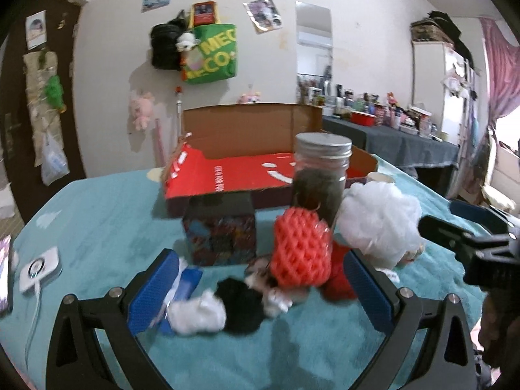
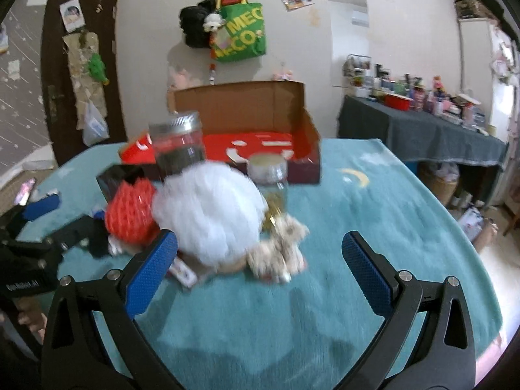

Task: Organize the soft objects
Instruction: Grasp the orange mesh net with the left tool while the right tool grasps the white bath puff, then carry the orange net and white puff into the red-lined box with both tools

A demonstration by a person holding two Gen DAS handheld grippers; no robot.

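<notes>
My left gripper (image 1: 260, 279) stands open over a pile on the teal cloth. Between its blue pads lie a black-and-white plush toy (image 1: 224, 308) and an orange foam net (image 1: 300, 250) over something red. A white mesh puff (image 1: 380, 221) sits just right of them. My right gripper (image 2: 260, 260) is open too, facing the white mesh puff (image 2: 211, 214) and a small beige plush (image 2: 282, 243) lying in front of it. The orange foam net (image 2: 133, 211) shows left of the puff. An open red cardboard box (image 1: 260, 169) stands behind the pile.
A glass jar with a metal lid (image 1: 321, 175) stands behind the net, a printed dark box (image 1: 221, 234) to its left. A second small jar (image 2: 269, 175) stands behind the puff. A white charger puck (image 1: 40, 268) lies far left. A cluttered grey table (image 2: 422, 123) stands at the right.
</notes>
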